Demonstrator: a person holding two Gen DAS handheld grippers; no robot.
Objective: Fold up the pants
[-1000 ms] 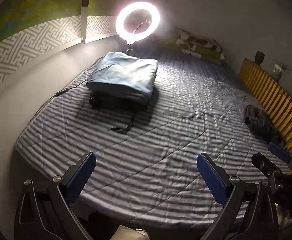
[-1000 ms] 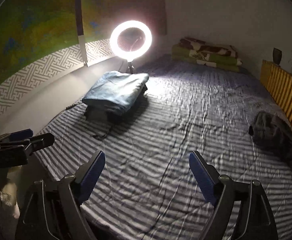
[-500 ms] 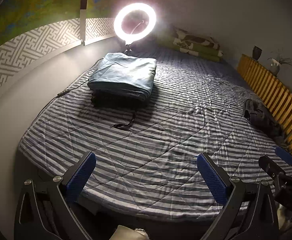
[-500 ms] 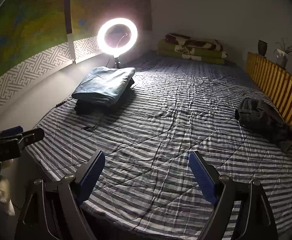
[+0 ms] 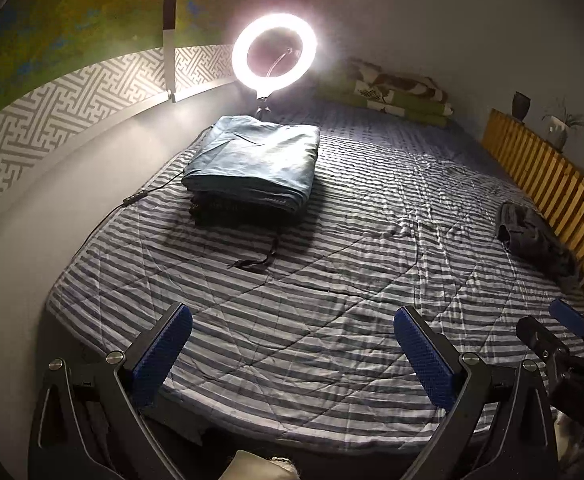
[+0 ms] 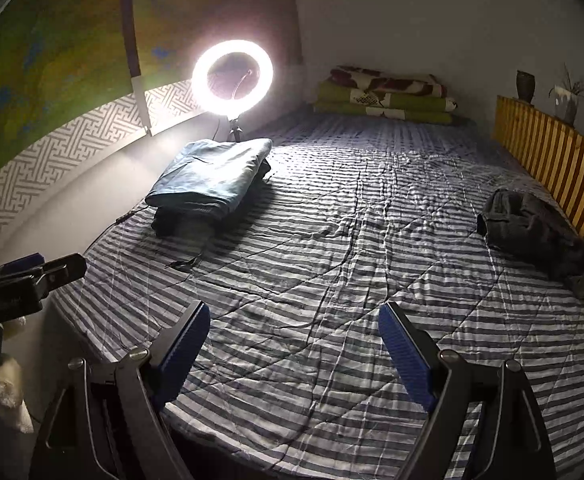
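Left wrist: pants (image 5: 533, 240) crumpled, untouched.

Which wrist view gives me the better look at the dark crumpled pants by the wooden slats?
The right wrist view: the dark crumpled pants lie there larger and whole, apart from the wooden slats. In the left wrist view they sit small at the right edge, squeezed by the fisheye.
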